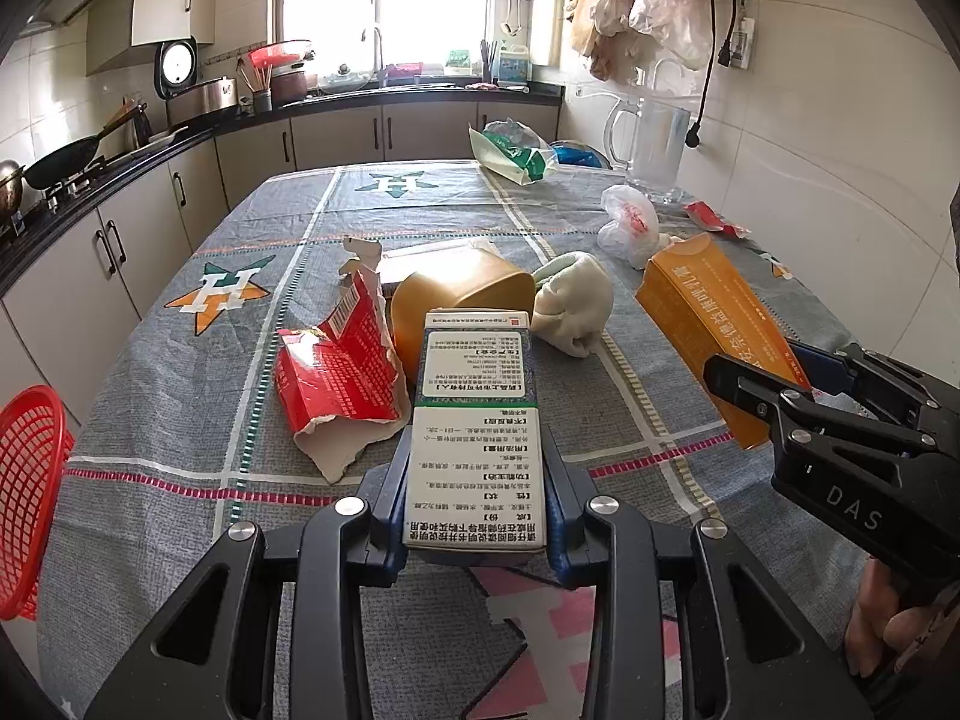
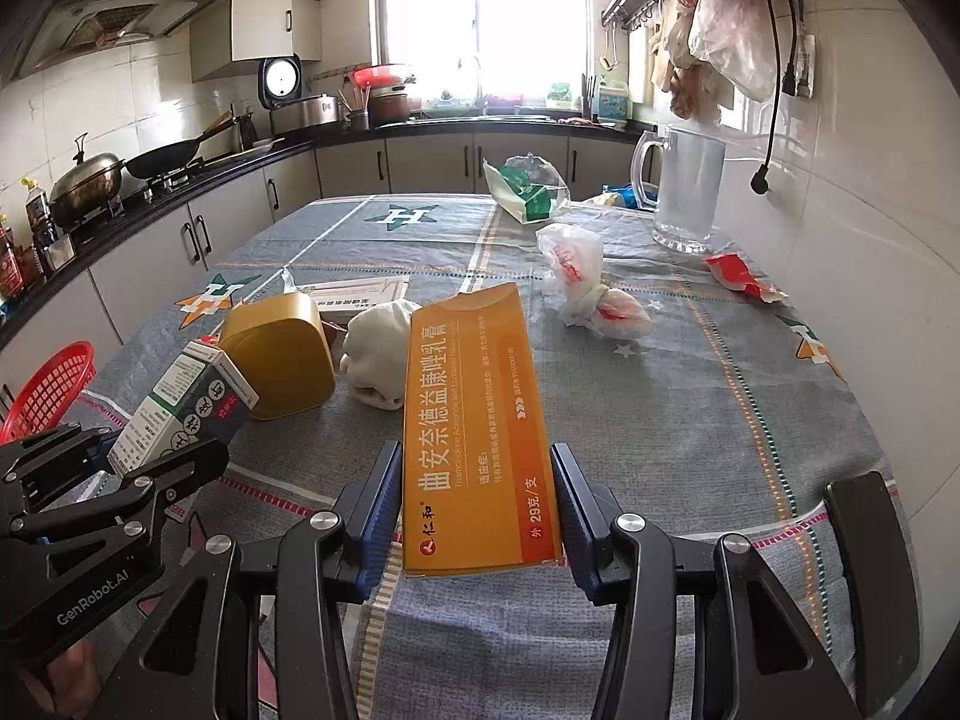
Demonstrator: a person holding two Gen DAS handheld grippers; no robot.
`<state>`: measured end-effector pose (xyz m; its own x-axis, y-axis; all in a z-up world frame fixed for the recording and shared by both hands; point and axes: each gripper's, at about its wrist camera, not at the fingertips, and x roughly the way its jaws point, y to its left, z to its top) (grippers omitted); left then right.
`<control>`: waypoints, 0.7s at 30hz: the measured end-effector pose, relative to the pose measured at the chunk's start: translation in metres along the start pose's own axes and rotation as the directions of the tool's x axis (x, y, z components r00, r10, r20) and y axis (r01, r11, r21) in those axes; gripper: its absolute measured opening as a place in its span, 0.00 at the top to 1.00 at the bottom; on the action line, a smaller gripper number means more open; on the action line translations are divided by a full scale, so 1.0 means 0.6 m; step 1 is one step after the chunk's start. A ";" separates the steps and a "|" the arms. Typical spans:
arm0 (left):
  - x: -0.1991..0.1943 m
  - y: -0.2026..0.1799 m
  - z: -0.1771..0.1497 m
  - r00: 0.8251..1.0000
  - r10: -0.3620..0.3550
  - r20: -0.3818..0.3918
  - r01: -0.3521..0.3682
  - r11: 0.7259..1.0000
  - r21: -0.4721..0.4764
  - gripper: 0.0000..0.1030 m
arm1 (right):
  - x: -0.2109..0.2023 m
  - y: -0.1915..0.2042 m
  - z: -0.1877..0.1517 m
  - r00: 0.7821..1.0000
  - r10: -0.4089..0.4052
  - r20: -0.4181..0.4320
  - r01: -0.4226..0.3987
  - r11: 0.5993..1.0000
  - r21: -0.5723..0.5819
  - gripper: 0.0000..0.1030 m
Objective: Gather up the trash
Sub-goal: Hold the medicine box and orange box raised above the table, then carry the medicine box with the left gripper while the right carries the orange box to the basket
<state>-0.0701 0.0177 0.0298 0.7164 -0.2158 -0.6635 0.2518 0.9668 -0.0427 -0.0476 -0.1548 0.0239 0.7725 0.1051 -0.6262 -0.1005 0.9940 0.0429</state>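
Note:
My left gripper (image 1: 477,504) is shut on a white and green medicine box (image 1: 474,420), held above the table; the same box (image 2: 180,402) shows at the left of the right wrist view. My right gripper (image 2: 477,504) is shut on a long orange medicine box (image 2: 474,420), which also appears at the right of the left wrist view, orange box (image 1: 714,312). On the tablecloth lie a torn red carton (image 1: 336,378), a yellow tub (image 1: 444,300) on its side, a crumpled white cloth (image 1: 570,306) and a knotted white plastic bag (image 2: 576,276).
A red mesh basket (image 1: 27,498) stands off the table's left edge. A green and white bag (image 1: 516,150), a glass pitcher (image 2: 684,186), a red wrapper (image 2: 741,276) and a flat white box (image 2: 360,291) lie farther back. Kitchen counters run along the left and back.

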 end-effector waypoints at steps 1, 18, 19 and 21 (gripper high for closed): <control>0.000 0.000 0.000 1.000 0.000 0.000 0.000 1.000 0.000 0.67 | 0.000 0.000 0.000 1.000 -0.001 0.000 0.001 1.000 0.000 0.49; -0.028 0.010 0.006 0.998 0.031 0.045 -0.030 0.999 -0.017 0.67 | -0.011 0.004 -0.001 1.000 -0.016 0.024 0.016 1.000 -0.008 0.49; -0.031 0.014 0.007 0.998 0.038 0.047 -0.037 0.999 -0.024 0.67 | -0.013 0.006 -0.002 1.000 -0.008 0.021 0.008 1.000 -0.008 0.49; -0.039 0.024 0.008 0.998 0.040 0.053 -0.038 0.998 -0.042 0.67 | -0.019 0.010 -0.002 1.000 0.007 0.021 -0.007 1.000 -0.005 0.49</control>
<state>-0.0802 0.0363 0.0484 0.7592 -0.1837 -0.6243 0.1967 0.9792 -0.0490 -0.0577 -0.1500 0.0304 0.7849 0.1128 -0.6092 -0.1092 0.9931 0.0432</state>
